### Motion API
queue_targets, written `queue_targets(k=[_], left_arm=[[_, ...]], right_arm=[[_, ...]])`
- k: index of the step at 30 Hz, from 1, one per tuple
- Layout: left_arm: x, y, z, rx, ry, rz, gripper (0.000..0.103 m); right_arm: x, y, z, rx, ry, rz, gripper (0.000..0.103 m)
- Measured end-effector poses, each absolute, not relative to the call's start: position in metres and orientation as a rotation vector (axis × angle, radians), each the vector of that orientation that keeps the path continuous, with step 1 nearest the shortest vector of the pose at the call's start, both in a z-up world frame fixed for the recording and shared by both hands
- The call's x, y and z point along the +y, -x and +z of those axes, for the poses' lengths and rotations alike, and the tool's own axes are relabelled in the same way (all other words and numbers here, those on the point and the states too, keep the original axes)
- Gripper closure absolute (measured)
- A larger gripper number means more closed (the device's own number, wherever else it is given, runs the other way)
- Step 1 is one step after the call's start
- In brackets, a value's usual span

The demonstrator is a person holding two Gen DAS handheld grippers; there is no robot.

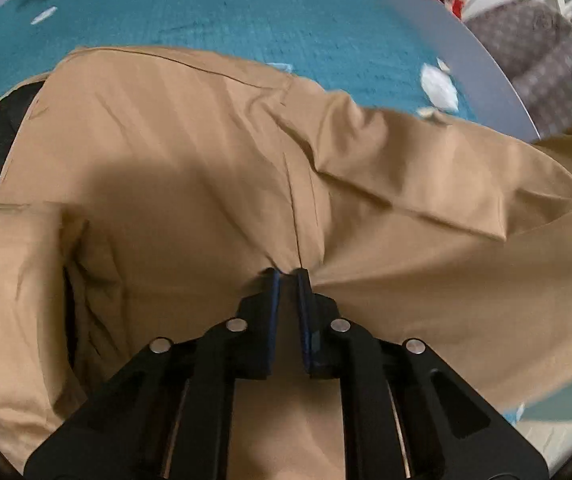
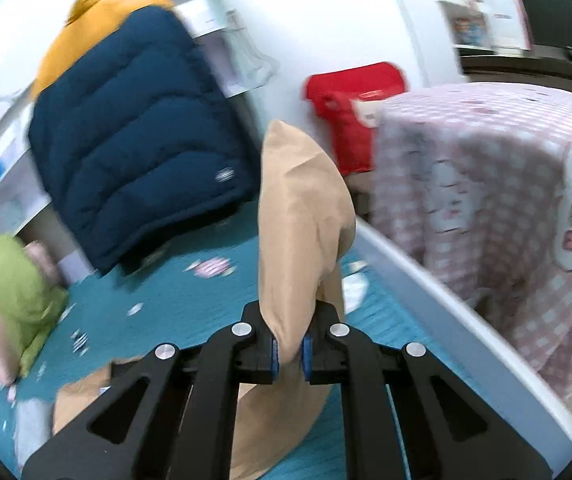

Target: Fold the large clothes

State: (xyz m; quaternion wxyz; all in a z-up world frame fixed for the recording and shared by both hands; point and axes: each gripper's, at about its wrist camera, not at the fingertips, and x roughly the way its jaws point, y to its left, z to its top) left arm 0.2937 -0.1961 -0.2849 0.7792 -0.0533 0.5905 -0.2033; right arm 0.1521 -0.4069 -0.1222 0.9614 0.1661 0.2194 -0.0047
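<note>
Tan coat (image 1: pixel 190 152) lies spread over the teal bed cover (image 1: pixel 246 12), dark lining showing at its left edge. You're mid-fold: the right side is lifted and the left side is pinned low. To do this well, keep the left tongs (image 1: pixel 287 274) low and steady as the anchor near the centre seam, and carry the lifted part across in one arc so it lands flat. Watch the loose flap on the right half of the coat; it may bunch under the fold. Keep the cloth taut between both grips, no jerking.

Left tongs: nearly closed, tips pinching a small ridge of tan fabric right at the seam, cloth pulled into creases there.

Right tongs (image 2: pixel 288 350): closed tight on a thick fold of the same coat (image 2: pixel 298 220), which stands up past the tips, above the bed. A navy puffer jacket (image 2: pixel 134 132) hangs far left, a pink checked blanket (image 2: pixel 486 208) sits right; both are well apart from the coat.
</note>
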Motion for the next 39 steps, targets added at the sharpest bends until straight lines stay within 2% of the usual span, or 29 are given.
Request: queue_targets(k=[8, 12, 16, 23, 28, 32, 35, 37, 38, 39], left_arm=[[-0.191, -0.301, -0.27, 1.311, 0.107, -0.459, 0.094], [-0.159, -0.285, -0.216, 1.237, 0.076, -0.475, 0.095], [-0.092, -0.262, -0.172, 1.17, 0.056, -0.406, 0.095], [0.038, -0.214, -0.162, 1.129, 0.087, -0.168, 0.094], [0.133, -0.182, -0.178, 1.15, 0.186, 0.017, 0.094], [0.182, -0.166, -0.195, 1.195, 0.223, 0.143, 0.094], [0.196, -0.159, -0.197, 1.198, 0.254, 0.173, 0.094], [0.193, -0.16, -0.192, 1.183, 0.241, 0.159, 0.094], [0.186, -0.165, -0.189, 1.172, 0.221, 0.145, 0.093], [0.175, -0.169, -0.186, 1.159, 0.2, 0.117, 0.091]], right_arm=[[-0.331, -0.134, -0.089, 0.384, -0.274, 0.207, 0.095], [-0.292, -0.13, -0.075, 0.366, -0.251, 0.284, 0.095], [-0.246, -0.131, -0.074, 0.377, -0.198, 0.346, 0.095], [-0.147, -0.142, -0.105, 0.476, -0.076, 0.497, 0.095], [-0.073, -0.158, -0.171, 0.656, -0.011, 0.672, 0.094], [-0.03, -0.172, -0.239, 0.948, 0.02, 0.785, 0.079], [-0.037, -0.173, -0.247, 1.028, -0.03, 0.761, 0.072], [-0.062, -0.168, -0.225, 0.964, -0.119, 0.749, 0.056], [-0.075, -0.164, -0.214, 0.911, -0.152, 0.731, 0.038], [-0.09, -0.16, -0.2, 0.84, -0.177, 0.692, 0.027]])
